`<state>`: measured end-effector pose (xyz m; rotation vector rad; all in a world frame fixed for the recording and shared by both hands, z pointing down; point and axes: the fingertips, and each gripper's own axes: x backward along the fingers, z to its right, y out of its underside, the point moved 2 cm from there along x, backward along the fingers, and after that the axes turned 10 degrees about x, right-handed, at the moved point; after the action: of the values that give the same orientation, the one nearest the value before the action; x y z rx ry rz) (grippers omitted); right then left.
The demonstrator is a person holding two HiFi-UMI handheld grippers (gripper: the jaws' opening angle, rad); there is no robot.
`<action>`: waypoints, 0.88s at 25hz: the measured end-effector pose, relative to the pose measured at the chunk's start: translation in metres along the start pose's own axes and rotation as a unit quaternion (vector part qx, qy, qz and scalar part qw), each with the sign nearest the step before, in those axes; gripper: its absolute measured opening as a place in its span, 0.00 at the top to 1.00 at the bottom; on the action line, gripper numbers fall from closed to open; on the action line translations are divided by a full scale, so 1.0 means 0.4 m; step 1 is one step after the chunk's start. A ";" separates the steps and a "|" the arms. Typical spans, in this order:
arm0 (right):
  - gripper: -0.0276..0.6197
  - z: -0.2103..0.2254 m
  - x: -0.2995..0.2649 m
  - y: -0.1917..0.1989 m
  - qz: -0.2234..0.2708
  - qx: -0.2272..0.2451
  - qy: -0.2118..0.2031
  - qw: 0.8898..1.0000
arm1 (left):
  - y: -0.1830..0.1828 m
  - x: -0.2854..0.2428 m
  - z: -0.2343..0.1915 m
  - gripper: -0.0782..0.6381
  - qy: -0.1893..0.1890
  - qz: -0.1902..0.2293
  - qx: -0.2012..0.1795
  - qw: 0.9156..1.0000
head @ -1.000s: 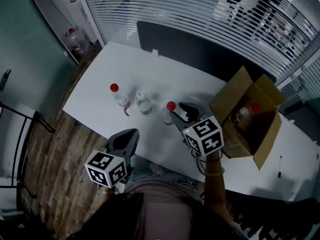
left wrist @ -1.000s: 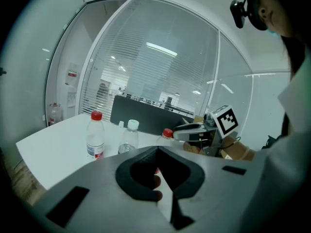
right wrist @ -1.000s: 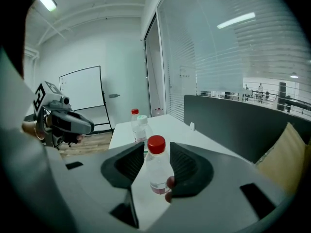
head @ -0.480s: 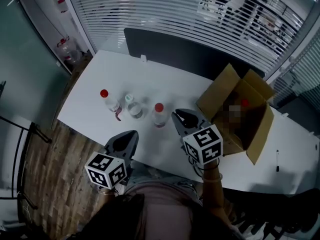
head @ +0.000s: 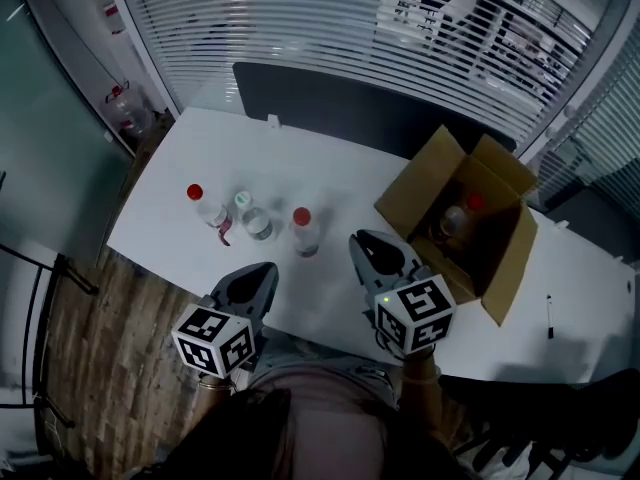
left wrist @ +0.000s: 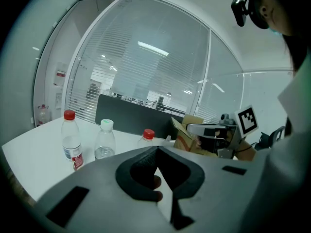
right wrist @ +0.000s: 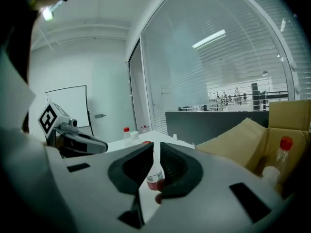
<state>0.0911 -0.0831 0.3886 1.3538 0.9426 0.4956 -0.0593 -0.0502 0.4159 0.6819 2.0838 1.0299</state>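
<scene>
Clear plastic, red cap: the nearest bottle (head: 303, 230) stands upright on the white table (head: 340, 168). It is at about 9 o'clock from the right gripper (head: 363, 241), near it but not touching.

- Right gripper view: the jaws stand a narrow slit apart and grip nothing. The bottle's red label band shows through the slit, beyond the tips.
- The left gripper (head: 262, 268) hangs over the near table edge, with the nearest bottle at its 1 o'clock. In the left gripper view its dark pads meet at the tips with nothing between them.
- The row runs off toward 9 o'clock. The pale-capped bottle (head: 250, 218) is just beside the nearest one, and the far red-capped bottle (head: 200, 203) with its red label comes after it.
- The cardboard box (head: 415, 193) sits at 3 o'clock on the table with its flaps open. More bottles stand inside, one of them with a red cap.

Judgement: this is a between-grips beat, with both grippers empty and clear of everything. A grip on the nearest bottle would call for:
- jaws spread wider than its body;
- a level approach at label height;
- a moderate squeeze, since the thin clear wall likely dents and a light, tall cylinder tips easily.

Textures:
- The bottles are slick and round-shouldered.
- The pads are matte black, each hollowed to a curve.
- The box is dull brown card with creased flaps.
- The tabletop is smooth and flat.
</scene>
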 end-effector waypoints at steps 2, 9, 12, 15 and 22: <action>0.87 -0.001 0.015 -0.003 0.012 -0.010 -0.001 1.000 | -0.001 -0.007 0.007 0.88 0.003 -0.001 -0.004 1.000; 0.87 -0.001 0.039 -0.003 0.014 -0.020 0.001 1.000 | 0.000 -0.014 0.017 0.88 0.000 -0.004 -0.017 1.000; 0.87 -0.001 0.039 -0.006 0.016 -0.025 -0.001 1.000 | -0.003 -0.014 0.016 0.88 0.003 -0.002 -0.008 1.000; 0.88 -0.003 0.038 -0.005 0.017 -0.028 0.000 0.999 | -0.005 -0.012 0.012 0.88 0.004 -0.002 -0.004 1.000; 0.88 -0.003 0.049 -0.005 0.025 -0.030 0.013 0.999 | -0.010 -0.016 0.017 0.88 0.022 -0.002 0.003 1.000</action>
<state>0.1007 -0.0677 0.3814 1.3224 0.9099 0.5762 -0.0508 -0.0541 0.4119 0.6625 2.1265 1.0458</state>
